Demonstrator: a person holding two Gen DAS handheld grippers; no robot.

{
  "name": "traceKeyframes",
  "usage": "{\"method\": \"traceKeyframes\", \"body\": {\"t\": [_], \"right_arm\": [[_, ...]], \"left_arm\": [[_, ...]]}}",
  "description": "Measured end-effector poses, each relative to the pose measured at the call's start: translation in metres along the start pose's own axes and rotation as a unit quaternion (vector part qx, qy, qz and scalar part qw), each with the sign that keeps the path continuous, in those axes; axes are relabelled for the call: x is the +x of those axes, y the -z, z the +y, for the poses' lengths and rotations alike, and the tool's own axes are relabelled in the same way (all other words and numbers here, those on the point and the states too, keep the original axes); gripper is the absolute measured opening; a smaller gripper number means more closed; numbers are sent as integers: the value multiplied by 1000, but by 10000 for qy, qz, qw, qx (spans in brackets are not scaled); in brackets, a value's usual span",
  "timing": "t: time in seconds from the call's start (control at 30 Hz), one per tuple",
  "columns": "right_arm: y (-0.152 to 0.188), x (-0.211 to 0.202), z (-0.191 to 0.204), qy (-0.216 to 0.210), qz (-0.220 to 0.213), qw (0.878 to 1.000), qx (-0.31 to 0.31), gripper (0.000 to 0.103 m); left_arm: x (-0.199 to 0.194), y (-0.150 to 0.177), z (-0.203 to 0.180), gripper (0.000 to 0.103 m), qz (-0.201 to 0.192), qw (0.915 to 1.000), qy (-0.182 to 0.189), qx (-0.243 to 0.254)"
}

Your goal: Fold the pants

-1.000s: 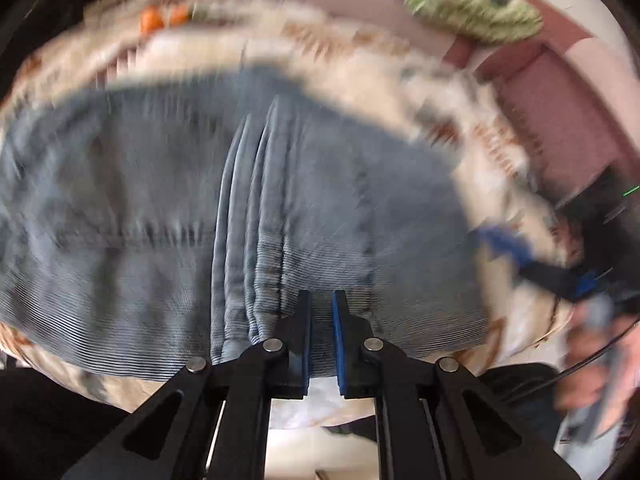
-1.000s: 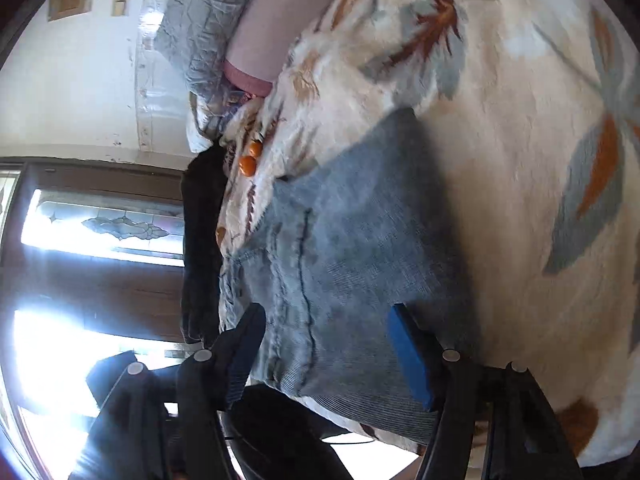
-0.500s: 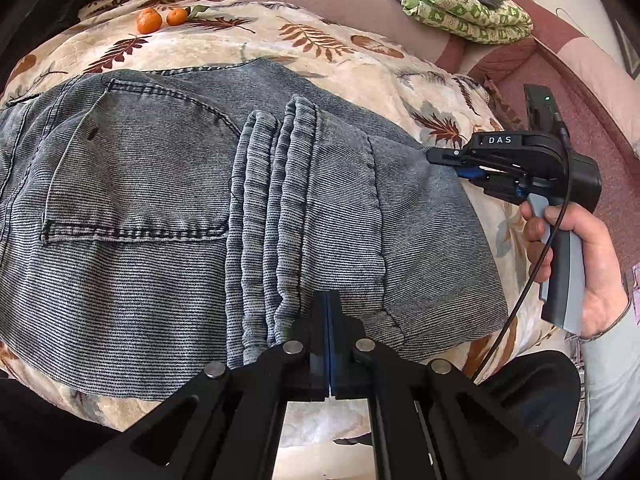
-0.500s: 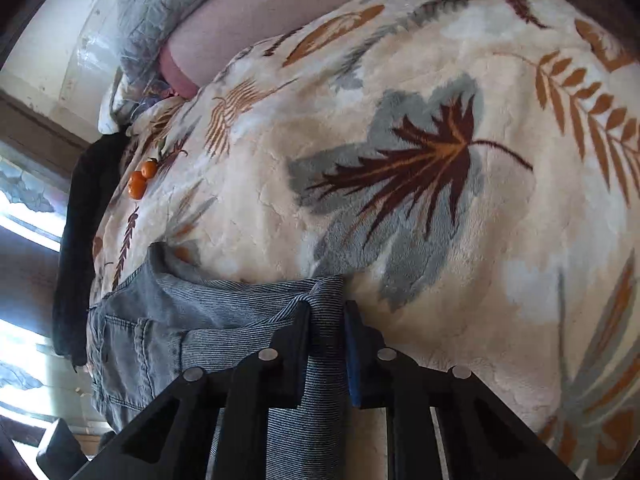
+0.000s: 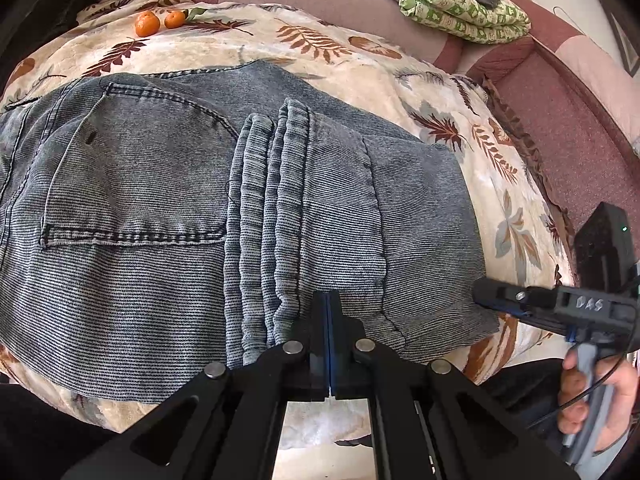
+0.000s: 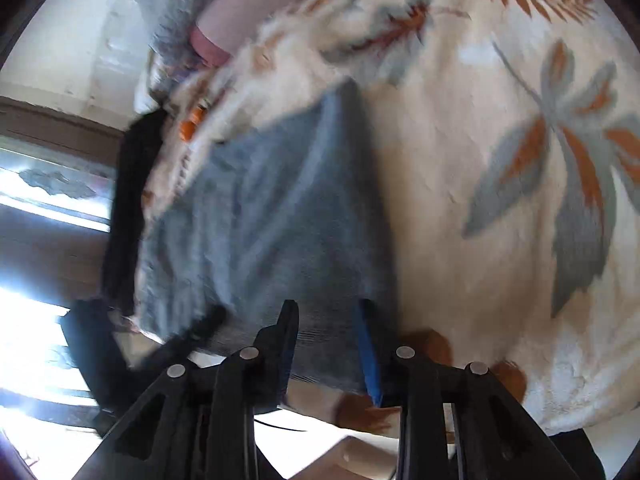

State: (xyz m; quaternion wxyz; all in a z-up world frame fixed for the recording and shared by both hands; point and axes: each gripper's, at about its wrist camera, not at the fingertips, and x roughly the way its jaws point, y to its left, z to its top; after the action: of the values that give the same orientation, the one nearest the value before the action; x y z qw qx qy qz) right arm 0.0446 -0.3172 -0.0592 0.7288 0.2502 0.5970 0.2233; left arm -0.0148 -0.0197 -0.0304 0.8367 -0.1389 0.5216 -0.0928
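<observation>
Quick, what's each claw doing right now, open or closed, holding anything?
Left claw: closed at the near edge of the pants; whether it pinches fabric cannot be told.
Right claw: open, holding nothing.

Two oranges [image 5: 159, 23] on a leaf-print blanket [image 5: 360, 60]; green patterned cloth [image 5: 460, 4] on the sofa back.

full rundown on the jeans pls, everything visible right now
The jeans are faded grey-blue denim with a fine ribbed weave, lying folded and flat on a leaf-print blanket. A dark-stitched back pocket faces up; across the middle runs a ridged, gathered band, likely elastic. The left gripper, jaws together, sits at the near edge; whether it pinches cloth is unclear. The right gripper is open, its fingers at the near right corner. The right wrist view is blurred.
</observation>
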Motion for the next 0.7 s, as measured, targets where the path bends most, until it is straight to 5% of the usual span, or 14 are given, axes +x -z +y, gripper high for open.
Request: {"method": "traceKeyframes", "body": {"t": [0.17, 0.23, 0.3, 0.4, 0.47, 0.7], "right_arm": [[12, -27, 39, 35, -335, 9974, -641, 38], [21, -7, 29, 494, -153, 9964, -665, 52], [24, -5, 20, 302, -297, 9972, -623, 52], [29, -25, 29, 123, -683, 9950, -719, 59], [33, -31, 34, 201, -837, 9922, -896, 63], [21, -19, 64, -59, -983, 9906, -950, 63]], "left_arm": [[2, -5, 0, 2, 66, 10000, 7, -33], [2, -6, 0, 2, 81, 9999, 39, -70], [-6, -8, 1, 2, 57, 9998, 147, -114], [-43, -5, 15, 26, -521, 9979, 227, -301], [-70, -1, 32, 65, -1040, 9932, 3, -515], [-110, 5, 92, 68, -1440, 9758, -1286, -1027]]}}
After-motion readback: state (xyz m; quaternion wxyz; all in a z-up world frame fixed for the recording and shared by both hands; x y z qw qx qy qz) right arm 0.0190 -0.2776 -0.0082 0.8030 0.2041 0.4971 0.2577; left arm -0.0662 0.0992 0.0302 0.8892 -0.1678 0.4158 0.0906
